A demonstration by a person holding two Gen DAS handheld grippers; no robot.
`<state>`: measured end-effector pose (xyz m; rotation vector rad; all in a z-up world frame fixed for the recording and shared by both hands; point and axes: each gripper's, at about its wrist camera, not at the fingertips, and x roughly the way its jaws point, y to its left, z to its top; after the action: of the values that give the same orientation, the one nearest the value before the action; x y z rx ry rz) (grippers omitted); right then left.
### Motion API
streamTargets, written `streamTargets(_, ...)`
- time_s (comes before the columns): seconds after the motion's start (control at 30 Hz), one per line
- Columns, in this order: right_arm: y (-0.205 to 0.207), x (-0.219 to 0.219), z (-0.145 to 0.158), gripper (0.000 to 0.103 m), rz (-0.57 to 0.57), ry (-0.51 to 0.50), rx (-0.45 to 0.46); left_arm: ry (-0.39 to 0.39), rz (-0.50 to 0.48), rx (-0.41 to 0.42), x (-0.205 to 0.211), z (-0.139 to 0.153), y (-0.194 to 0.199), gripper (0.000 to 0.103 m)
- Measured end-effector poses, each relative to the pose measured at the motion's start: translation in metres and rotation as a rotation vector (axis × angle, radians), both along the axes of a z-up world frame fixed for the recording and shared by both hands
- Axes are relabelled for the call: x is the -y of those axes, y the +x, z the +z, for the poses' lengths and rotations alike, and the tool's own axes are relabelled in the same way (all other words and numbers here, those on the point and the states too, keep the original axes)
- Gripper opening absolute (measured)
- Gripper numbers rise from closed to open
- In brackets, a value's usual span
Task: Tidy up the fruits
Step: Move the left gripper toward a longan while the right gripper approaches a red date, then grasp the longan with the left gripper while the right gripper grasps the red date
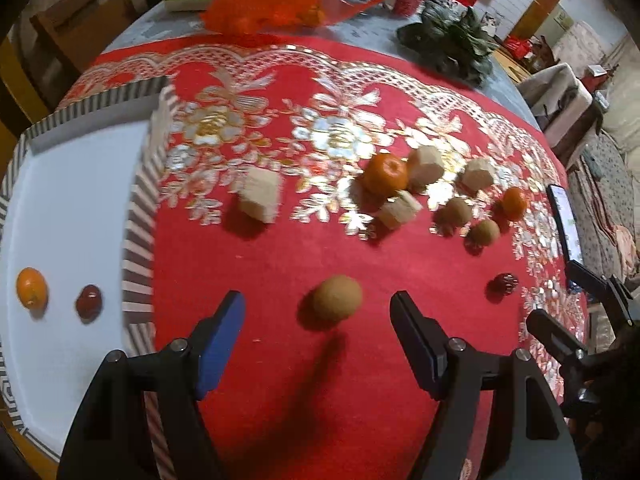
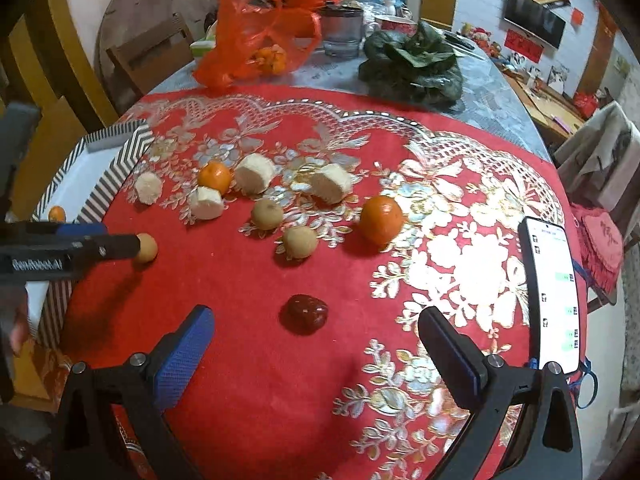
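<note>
Left gripper (image 1: 318, 314) gapes around a kiwi (image 1: 337, 302) at lower centre; right gripper (image 2: 316, 330) gapes around a red date (image 2: 307, 313). Three kiwis, two oranges on cloth.

Left gripper (image 1: 318, 320) spread wide, a brown fruit (image 1: 337, 299) lying on the red cloth (image 1: 280, 360) between its fingers, untouched. White tray (image 1: 60, 200) at left holds one orange (image 1: 31, 287) and one dark red fruit (image 1: 89, 300), apart. Phone (image 1: 566, 224) at right edge.
</note>
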<state>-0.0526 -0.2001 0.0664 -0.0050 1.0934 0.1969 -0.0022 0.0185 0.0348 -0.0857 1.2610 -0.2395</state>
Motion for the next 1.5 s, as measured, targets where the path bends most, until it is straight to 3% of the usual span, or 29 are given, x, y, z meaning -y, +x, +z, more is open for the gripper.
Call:
streamTargets(0.47,0.002,0.017,-0.006,0.102,0.011,0.062,-0.034,0.059,-0.014,0.004,0.016,-0.009,0.002,0.074)
streamTargets(1.03,0.011,0.017,-0.012,0.102,0.014,0.066,-0.051,0.108,-0.013,-0.004,0.019,-0.015,0.002,0.072)
streamTargets(1.23,0.011,0.017,-0.013,0.102,0.015,0.071,-0.055,0.112,-0.019,-0.005,0.021,-0.017,0.003,0.06)
streamTargets(1.3,0.011,0.017,-0.013,0.102,0.016,0.075,-0.055,0.117,-0.019,-0.007,0.021,-0.018,0.003,0.038)
streamTargets(1.37,0.011,0.017,-0.014,0.102,0.022,0.083,-0.056,0.125,-0.034,-0.001,0.022,-0.018,0.003,0.028)
streamTargets(1.5,0.013,0.015,-0.017,0.097,0.035,0.099,-0.068,0.115,-0.032,0.002,0.019,-0.017,0.003,0.028)
